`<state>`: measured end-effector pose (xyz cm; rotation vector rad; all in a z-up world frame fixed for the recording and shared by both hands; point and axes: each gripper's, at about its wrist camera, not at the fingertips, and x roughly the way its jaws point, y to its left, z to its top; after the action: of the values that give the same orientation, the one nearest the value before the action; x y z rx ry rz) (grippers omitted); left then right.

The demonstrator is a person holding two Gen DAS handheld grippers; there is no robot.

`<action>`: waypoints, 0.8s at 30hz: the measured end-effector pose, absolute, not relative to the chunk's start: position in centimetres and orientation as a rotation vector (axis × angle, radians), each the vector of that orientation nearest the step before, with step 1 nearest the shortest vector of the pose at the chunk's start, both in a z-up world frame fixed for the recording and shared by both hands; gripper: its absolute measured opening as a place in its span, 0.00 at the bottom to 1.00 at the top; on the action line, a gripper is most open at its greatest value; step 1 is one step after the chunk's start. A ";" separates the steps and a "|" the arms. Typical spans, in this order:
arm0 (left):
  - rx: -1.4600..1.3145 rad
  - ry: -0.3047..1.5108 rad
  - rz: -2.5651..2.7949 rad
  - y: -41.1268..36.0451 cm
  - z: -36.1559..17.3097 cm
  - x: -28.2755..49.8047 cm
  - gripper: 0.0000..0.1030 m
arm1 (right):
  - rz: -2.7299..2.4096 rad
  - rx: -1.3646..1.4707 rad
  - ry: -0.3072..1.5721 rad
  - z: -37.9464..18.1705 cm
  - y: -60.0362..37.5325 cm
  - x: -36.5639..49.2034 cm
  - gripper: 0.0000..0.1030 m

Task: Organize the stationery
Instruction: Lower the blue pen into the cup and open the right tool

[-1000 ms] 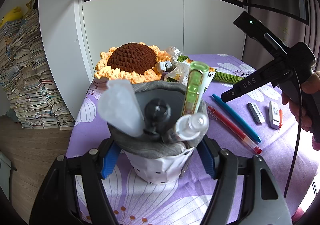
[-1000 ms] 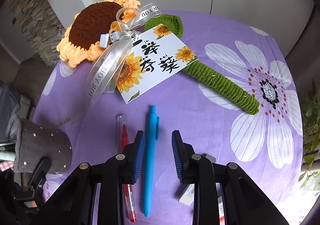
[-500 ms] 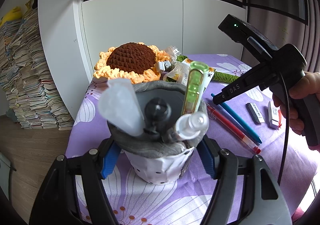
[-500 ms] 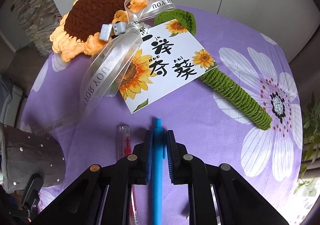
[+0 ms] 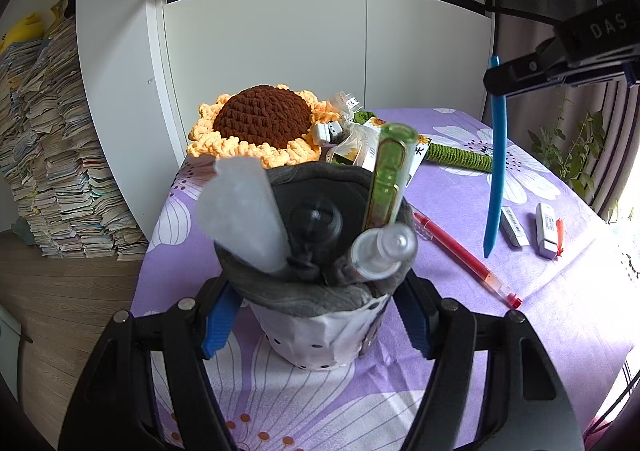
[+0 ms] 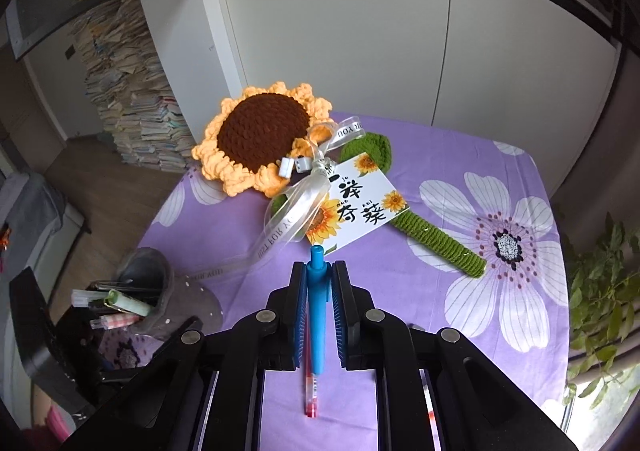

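My left gripper (image 5: pixel 318 325) is shut on a grey fabric pen holder (image 5: pixel 320 347) with a white dotted base, one blue pad on each side. A green highlighter (image 5: pixel 388 179), a frosted plastic piece (image 5: pixel 244 211) and a clear-capped pen (image 5: pixel 384 247) stand in it. My right gripper (image 6: pixel 319 271) is shut on a blue pen (image 6: pixel 318 315) and holds it above the table. In the left wrist view that blue pen (image 5: pixel 496 155) hangs tip down from the right gripper (image 5: pixel 496 81). A red pen (image 5: pixel 464 259) lies on the purple cloth, and two white erasers (image 5: pixel 514 227) lie further right.
A crochet sunflower (image 6: pixel 260 139) with a green stem (image 6: pixel 440 239), a ribbon and a printed card (image 6: pixel 356 207) lies across the back of the table. White cabinets stand behind, book stacks (image 5: pixel 60 171) at the left, a plant (image 6: pixel 600 291) at the right edge.
My right gripper closed on the blue pen and lifted it off the cloth, leaving the red pen lying there. The left gripper and the pen holder stayed still.
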<state>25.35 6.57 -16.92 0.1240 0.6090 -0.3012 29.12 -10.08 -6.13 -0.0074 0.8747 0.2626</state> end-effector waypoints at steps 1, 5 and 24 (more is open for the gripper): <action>0.124 0.609 -0.301 6.6 -16.9 25.3 0.67 | 0.275 -0.004 0.851 -5.3 -9.9 28.7 0.13; 0.124 0.609 -0.302 6.6 -16.9 25.4 0.67 | 0.342 0.007 0.744 -1.8 -8.5 27.5 0.13; 0.125 0.608 -0.304 6.5 -16.9 25.2 0.67 | 0.542 -0.054 0.725 -2.8 -2.0 27.1 0.13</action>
<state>25.17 6.54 -16.92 0.1247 0.6077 -0.3036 27.11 -2.05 -2.76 -0.0538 0.7255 0.5416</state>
